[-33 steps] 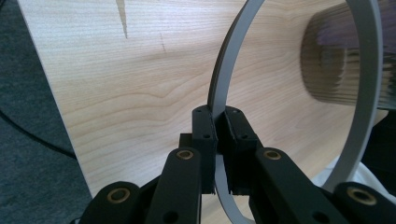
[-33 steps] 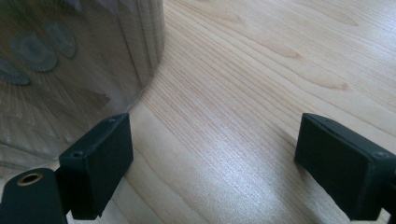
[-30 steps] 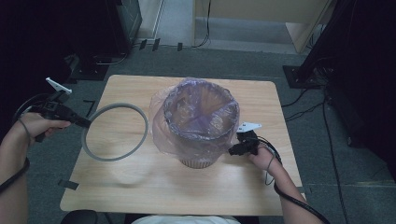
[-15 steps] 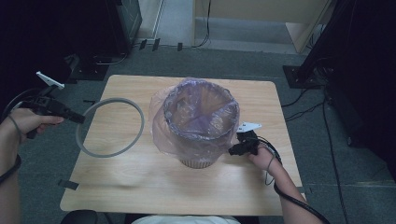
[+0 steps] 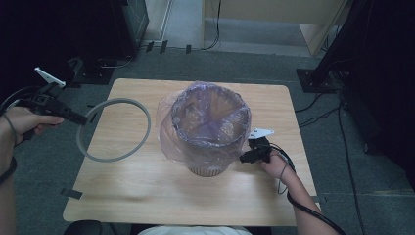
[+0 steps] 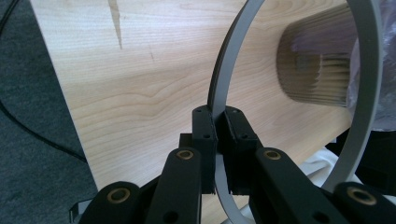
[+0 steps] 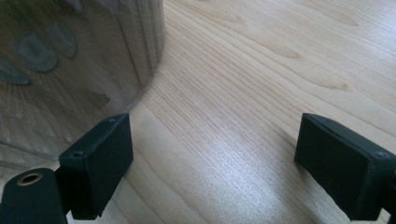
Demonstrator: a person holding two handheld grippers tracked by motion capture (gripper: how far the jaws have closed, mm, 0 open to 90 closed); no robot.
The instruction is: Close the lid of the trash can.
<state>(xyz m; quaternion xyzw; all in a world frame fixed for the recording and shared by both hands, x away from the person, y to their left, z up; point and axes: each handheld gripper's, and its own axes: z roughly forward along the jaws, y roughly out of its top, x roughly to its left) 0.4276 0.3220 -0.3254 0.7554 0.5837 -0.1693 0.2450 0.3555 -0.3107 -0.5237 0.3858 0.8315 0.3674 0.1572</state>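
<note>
**Grey ring held off the table's left edge, bin waiting at centre**

On my high view the left gripper (image 5: 73,116) sits at the left edge of the frame, clenched on the grey ring (image 5: 115,129). The ring hangs tilted over the left part of the wooden table (image 5: 274,196), its near arc reaching past the table's edge toward the gripper. In the left gripper view I see the two black pads pinched tight on the ring's (image 6: 224,84) thin band, which rises from the jaws and curves across the upper right of the frame.

The ribbed bin (image 5: 210,129) stands upright at the middle of the table, lined with a clear plastic bag (image 5: 169,142) that drapes down over its rim and sides. The ring is just beside it, to its left, and apart from it.

The right gripper (image 5: 247,157) rests low on the table at the bin's right side, released: in the right gripper view its pads (image 7: 100,161) stand wide apart with bare wood between them, and the bin's wall (image 7: 70,65) fills the upper left, close to the left pad.
</note>
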